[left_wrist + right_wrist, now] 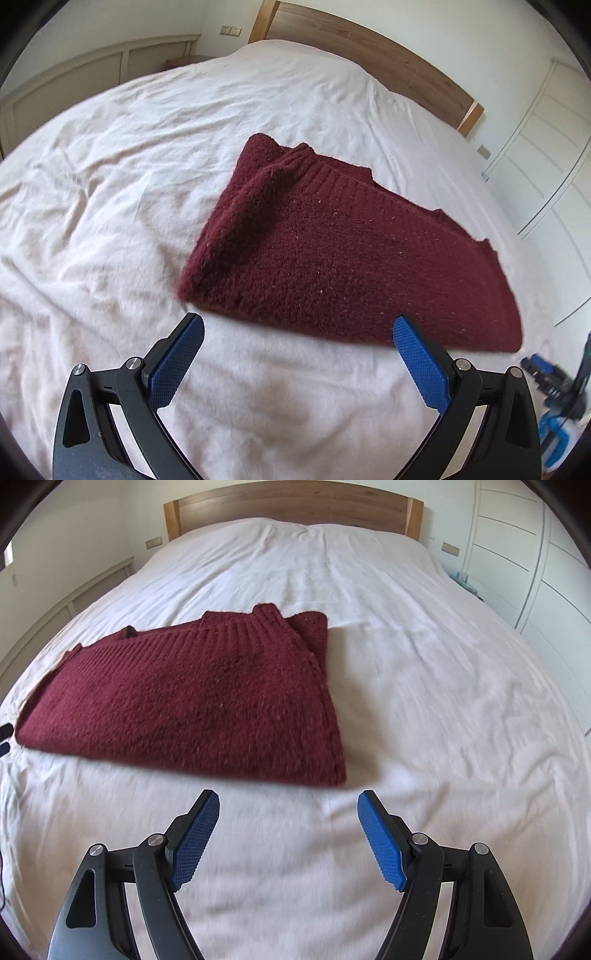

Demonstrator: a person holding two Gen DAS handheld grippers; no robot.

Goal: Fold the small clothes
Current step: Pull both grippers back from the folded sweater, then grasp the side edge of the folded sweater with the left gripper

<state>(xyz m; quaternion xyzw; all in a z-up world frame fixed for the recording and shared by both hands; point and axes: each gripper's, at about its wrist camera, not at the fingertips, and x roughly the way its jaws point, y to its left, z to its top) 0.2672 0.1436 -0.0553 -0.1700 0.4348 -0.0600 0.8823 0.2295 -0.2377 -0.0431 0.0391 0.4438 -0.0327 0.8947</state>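
Observation:
A dark red knitted sweater lies folded flat on the white bed sheet, its ribbed hem toward the headboard. It also shows in the right wrist view. My left gripper is open and empty, just short of the sweater's near edge. My right gripper is open and empty, just short of the sweater's near right corner. The right gripper shows blurred at the right edge of the left wrist view.
A wooden headboard stands at the far end of the bed. White wardrobe doors line the right side. A low beige panelled wall runs along the left.

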